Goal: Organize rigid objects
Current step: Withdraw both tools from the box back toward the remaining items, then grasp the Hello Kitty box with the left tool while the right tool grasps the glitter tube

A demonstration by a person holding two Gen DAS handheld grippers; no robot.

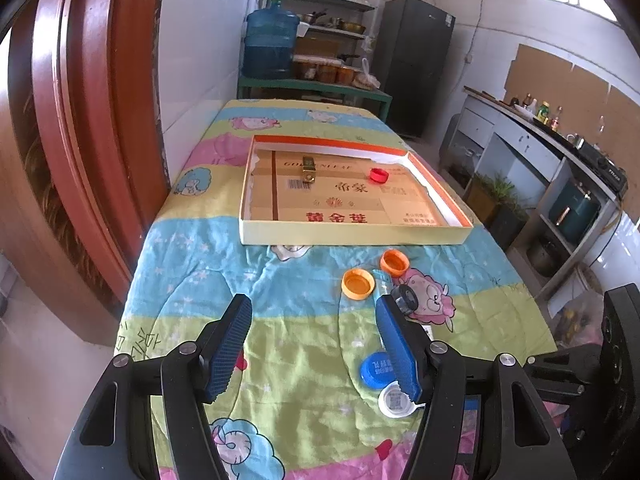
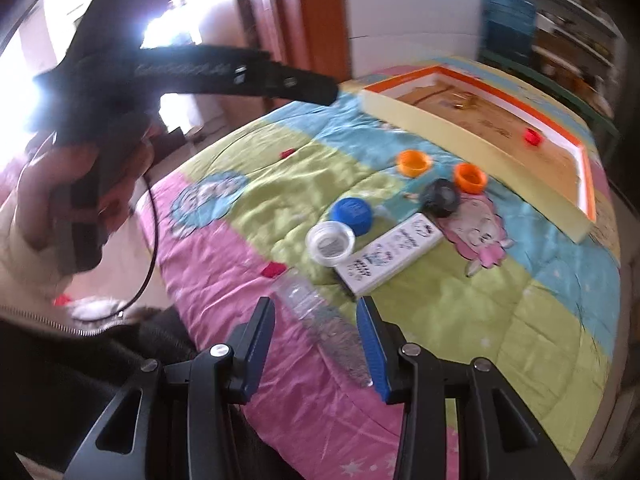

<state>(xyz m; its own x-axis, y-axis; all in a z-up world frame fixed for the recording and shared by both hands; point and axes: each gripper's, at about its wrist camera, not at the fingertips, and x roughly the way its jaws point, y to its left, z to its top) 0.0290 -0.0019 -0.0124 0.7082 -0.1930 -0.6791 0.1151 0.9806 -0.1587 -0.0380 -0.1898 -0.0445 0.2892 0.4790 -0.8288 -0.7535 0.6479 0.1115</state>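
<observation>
- A table is seen covered by a soft, wrinkled quilt printed with cartoon sheep in pink, green and blue bands.
- A shallow rectangular cardboard tray, pale yellow outside with an orange rim, is set toward the far end of the quilt; its long axis runs across the table.
- Inside the tray, a small red bottle cap is seen near the right wall and a small brass-coloured metal piece near the far wall.
- Two round orange plastic caps are laid open side up just before the tray's near wall.
- A black round cap, a blue ridged cap and a clear white-rimmed cap are clustered toward the quilt's right edge.
- A flat white printed box is laid beside them, its long axis slanting toward the tray.
- A clear crinkled plastic bottle is laid at the near edge, pointing between the right gripper's fingers.
- The left gripper is held wide apart over bare quilt, nothing gripped.
- The right gripper is about half spread around the bottle; whether its pads press on it cannot be told.
</observation>
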